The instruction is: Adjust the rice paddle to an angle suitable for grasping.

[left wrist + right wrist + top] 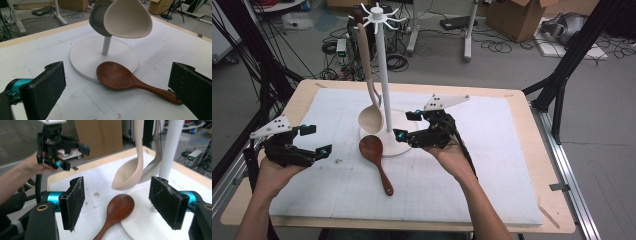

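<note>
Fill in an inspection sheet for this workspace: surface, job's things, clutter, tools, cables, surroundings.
Surface: white gridded mat on a wooden table.
Job's things: brown wooden spoon lying flat, bowl on the white stand base; beige ladle hanging from the stand.
Clutter: nothing seen.
Tools: left tool open, empty; right tool open, empty, beside the stand.
Cables: tangle on the floor behind the table.
Surroundings: cardboard box, black frame legs.

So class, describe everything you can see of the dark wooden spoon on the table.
The dark wooden spoon looks like reddish-brown polished wood, with an oval bowl and a slim tapering handle. It lies flat on the white mat, bowl facing up, its bowl edge resting on the rim of the white stand base, handle pointing toward the person. Neither gripper touches it.
</note>
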### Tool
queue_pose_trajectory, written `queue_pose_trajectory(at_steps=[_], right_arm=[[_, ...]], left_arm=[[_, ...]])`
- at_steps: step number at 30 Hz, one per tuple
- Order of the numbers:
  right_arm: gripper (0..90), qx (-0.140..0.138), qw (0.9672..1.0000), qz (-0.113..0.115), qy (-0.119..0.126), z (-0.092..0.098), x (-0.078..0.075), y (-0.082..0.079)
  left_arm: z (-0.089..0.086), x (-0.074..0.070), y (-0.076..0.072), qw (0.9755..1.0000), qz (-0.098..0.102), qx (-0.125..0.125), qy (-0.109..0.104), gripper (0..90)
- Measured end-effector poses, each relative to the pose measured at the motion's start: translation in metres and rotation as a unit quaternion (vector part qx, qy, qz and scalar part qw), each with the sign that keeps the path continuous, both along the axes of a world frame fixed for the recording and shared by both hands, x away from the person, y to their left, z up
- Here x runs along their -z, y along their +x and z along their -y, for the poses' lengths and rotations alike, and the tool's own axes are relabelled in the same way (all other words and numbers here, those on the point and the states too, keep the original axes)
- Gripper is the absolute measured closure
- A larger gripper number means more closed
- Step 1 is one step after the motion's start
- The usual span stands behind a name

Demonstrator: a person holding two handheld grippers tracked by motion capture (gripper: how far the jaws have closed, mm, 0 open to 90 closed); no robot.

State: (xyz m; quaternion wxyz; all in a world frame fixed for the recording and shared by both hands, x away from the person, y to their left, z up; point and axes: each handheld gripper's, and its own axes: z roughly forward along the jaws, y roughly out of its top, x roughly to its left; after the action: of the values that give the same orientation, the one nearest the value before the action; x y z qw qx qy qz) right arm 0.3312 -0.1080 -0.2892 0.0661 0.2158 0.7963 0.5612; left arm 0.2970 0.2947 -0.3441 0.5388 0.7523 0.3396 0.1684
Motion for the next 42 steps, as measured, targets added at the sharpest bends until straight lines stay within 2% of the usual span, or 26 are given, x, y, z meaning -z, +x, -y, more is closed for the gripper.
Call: queue_pose_trajectory(at_steps=[6,8,13,17,21,27,30,36,42], right_arm=[[28.7,0.004,0.9998,-0.012,-0.015,-0.005,0.022,-0.008],[34.3,0.005,0.9997,-0.013,-0.018,-0.004,0.03,-0.01],[47.8,0.003,0.9983,-0.03,-0.05,-0.006,0.05,-0.014],[59.9,0.006,0.997,-0.041,-0.065,-0.008,0.065,-0.019],[72.8,-0.001,0.9949,-0.055,-0.084,-0.014,0.081,-0.023],[85.9,-0.017,0.9923,-0.064,-0.104,-0.026,0.103,-0.026],[88.5,-0.023,0.9908,-0.074,-0.111,-0.032,0.111,-0.026],[89.2,-0.032,0.9892,-0.078,-0.12,-0.045,0.123,-0.025],[89.2,-0.037,0.9886,-0.086,-0.118,-0.056,0.133,-0.026]], left_arm=[[0.001,0.004,-0.001,1.0,-0.004,-0.002,0.004,1.7],[0.003,0.005,-0.001,1.0,-0.006,-0.001,0.005,1.7],[0.004,0.005,0.0,1.0,-0.005,0.0,0.004,1.7],[0.004,0.004,0.0,1.0,-0.004,0.0,0.005,1.7],[0.005,0.004,0.001,1.0,-0.004,0.0,0.003,1.7],[0.006,0.005,0.002,1.0,-0.005,0.005,0.006,1.7],[0.006,0.005,0.002,1.0,-0.004,0.004,0.005,1.7],[0.006,0.005,0.001,1.0,-0.006,0.005,0.003,1.7],[0.006,0.005,0.001,1.0,-0.005,0.005,0.002,1.7]])
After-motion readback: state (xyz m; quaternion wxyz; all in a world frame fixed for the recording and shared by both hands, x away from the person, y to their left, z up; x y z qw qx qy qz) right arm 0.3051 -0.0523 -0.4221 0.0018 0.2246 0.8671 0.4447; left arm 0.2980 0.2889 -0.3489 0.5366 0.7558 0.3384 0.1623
